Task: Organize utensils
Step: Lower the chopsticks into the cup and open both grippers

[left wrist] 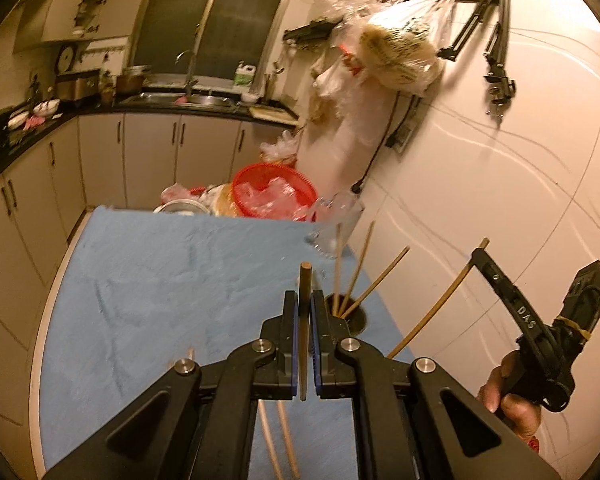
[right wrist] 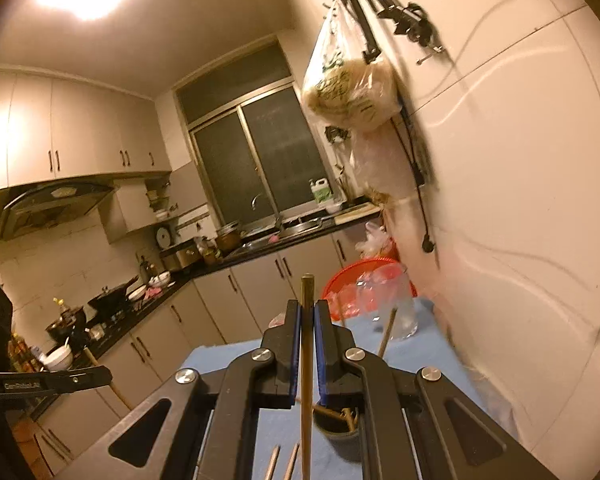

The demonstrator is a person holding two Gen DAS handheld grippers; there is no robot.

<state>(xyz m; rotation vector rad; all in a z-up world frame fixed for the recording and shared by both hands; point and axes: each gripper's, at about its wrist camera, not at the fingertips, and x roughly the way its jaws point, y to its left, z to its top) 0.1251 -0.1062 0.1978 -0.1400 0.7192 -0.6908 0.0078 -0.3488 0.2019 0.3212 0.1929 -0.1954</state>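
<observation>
My left gripper (left wrist: 305, 298) is shut on a wooden chopstick (left wrist: 304, 280), held above the blue mat (left wrist: 160, 280). Just right of it stands a dark utensil holder (left wrist: 354, 314) with several chopsticks leaning out of it. My right gripper (right wrist: 307, 308) is shut on another chopstick (right wrist: 307, 344) that runs down between its jaws, above the holder (right wrist: 340, 428). The right gripper also shows in the left wrist view (left wrist: 482, 254), holding its chopstick slanted beside the wall. Two loose chopsticks (left wrist: 284, 440) lie on the mat below my left gripper; they also show in the right wrist view (right wrist: 282, 462).
A clear glass pitcher (left wrist: 336, 224) stands at the mat's far right corner, with a red basket (left wrist: 274, 192) of plastic behind it. The tiled wall (left wrist: 500, 200) runs close along the right. Kitchen counters and a sink (left wrist: 204, 100) lie beyond.
</observation>
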